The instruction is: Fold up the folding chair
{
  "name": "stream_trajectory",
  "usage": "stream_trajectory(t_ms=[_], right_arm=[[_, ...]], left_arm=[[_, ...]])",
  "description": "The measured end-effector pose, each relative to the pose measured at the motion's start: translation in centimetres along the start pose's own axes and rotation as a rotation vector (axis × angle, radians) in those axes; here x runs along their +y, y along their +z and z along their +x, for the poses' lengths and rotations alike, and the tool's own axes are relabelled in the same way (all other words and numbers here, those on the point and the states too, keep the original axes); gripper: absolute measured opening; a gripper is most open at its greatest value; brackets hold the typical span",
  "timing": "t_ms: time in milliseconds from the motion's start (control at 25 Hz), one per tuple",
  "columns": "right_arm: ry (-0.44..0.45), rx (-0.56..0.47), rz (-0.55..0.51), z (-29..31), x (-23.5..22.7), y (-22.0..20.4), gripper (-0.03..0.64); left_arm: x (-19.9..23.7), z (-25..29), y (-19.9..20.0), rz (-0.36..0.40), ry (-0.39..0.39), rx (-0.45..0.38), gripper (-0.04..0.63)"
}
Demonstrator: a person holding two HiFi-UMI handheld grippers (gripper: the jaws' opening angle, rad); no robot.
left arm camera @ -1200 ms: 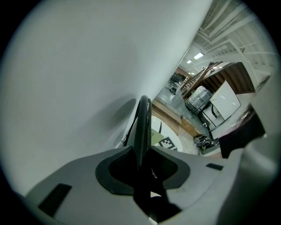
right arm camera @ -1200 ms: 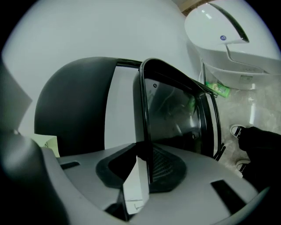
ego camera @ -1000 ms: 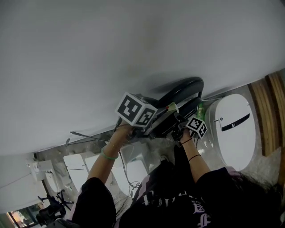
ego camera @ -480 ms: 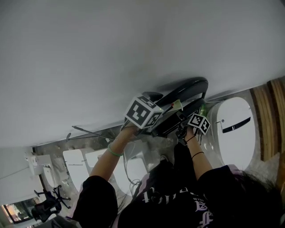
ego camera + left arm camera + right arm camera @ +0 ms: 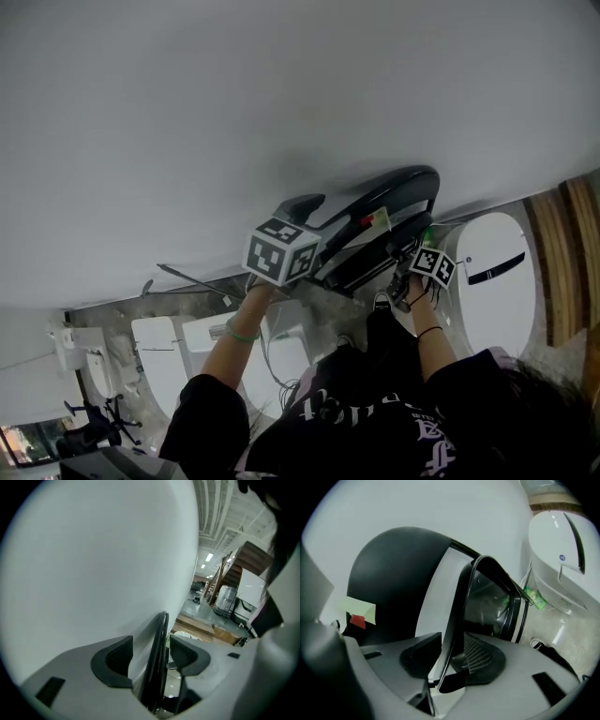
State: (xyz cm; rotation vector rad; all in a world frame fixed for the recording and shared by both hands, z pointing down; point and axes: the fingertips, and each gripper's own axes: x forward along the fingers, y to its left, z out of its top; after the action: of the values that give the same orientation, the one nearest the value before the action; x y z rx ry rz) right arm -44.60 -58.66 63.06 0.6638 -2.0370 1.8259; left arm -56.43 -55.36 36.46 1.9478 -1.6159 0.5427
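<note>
L tongs [image 5: 150, 649]: jaws just opened, now wide apart, straddling black frame tube [image 5: 159, 630] of folding chair [image 5: 389, 187]; pads not clamping it. R tongs [image 5: 451, 654]: jaws also just opened, approx half apart, thin frame edge [image 5: 457, 606] betw pads, no clamp. Chair sits directly ahead of both tongs, flat against white surface [image 5: 281, 94].
</note>
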Motion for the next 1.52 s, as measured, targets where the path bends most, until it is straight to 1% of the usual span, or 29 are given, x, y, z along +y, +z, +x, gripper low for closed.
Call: stream_trajectory(t_ms=[160,200,280,320,400,440,520,680,720,840,1000,1120,1200,1280,1400,1520], right_arm=[[0.011,-0.017,-0.059,-3.4,0.4,-0.1,0.135],[0.019,-0.019,-0.087,-4.3,0.8,-0.3,0.133],[0.024,-0.024,-0.177,-6.3,1.9,-0.7,0.133],[0.021,-0.025,-0.233,-7.2,2.5,-0.9,0.133],[0.018,-0.028,-0.344,-8.8,3.8,-1.5,0.133],[0.022,-0.031,-0.388,-9.5,4.6,-1.9,0.133],[0.046,-0.046,-0.439,-10.6,6.5,-2.9,0.130],[0.110,-0.089,-0.465,-12.4,10.5,-5.6,0.116],[0.118,-0.093,-0.473,-12.8,11.2,-6.5,0.110],[0.140,-0.113,-0.490,-13.9,12.6,-9.5,0.087],[0.162,-0.153,-0.463,-15.2,13.3,-12.7,0.057],[0.143,-0.170,-0.484,-16.4,13.0,-14.6,0.048],[0.122,-0.174,-0.513,-17.0,12.8,-15.3,0.044],[0.121,-0.188,-0.538,-17.9,13.4,-15.6,0.041],[0.154,-0.214,-0.538,-19.8,14.3,-16.6,0.037],[0.173,-0.216,-0.540,-21.8,14.1,-17.5,0.034]], left_arm=[[-1.6,-3.3,-0.4,-0.110,-0.063,-0.099,0.245],[-2.1,-3.9,-0.8,-0.133,-0.071,-0.119,0.240],[-3.0,-5.1,-1.8,-0.179,-0.079,-0.151,0.227],[-3.4,-5.6,-2.4,-0.203,-0.083,-0.166,0.205],[-4.2,-6.7,-3.7,-0.249,-0.089,-0.199,0.134],[-4.6,-7.4,-4.4,-0.269,-0.089,-0.214,0.112],[-5.1,-8.5,-6.0,-0.304,-0.084,-0.237,0.092],[-6.6,-10.8,-9.6,-0.360,-0.076,-0.259,0.028],[-7.1,-11.4,-10.6,-0.366,-0.074,-0.263,0.022],[-8.7,-13.1,-13.3,-0.378,-0.073,-0.273,0.011],[-11.1,-14.3,-16.4,-0.385,-0.115,-0.260,0.008],[-12.9,-14.6,-18.6,-0.392,-0.133,-0.237,0.008],[-14.0,-14.3,-19.6,-0.393,-0.146,-0.221,0.008],[-15.1,-14.2,-19.8,-0.384,-0.158,-0.216,0.008],[-17.1,-14.7,-19.9,-0.381,-0.168,-0.232,0.006],[-19.3,-14.9,-20.5,-0.395,-0.167,-0.239,0.006]])
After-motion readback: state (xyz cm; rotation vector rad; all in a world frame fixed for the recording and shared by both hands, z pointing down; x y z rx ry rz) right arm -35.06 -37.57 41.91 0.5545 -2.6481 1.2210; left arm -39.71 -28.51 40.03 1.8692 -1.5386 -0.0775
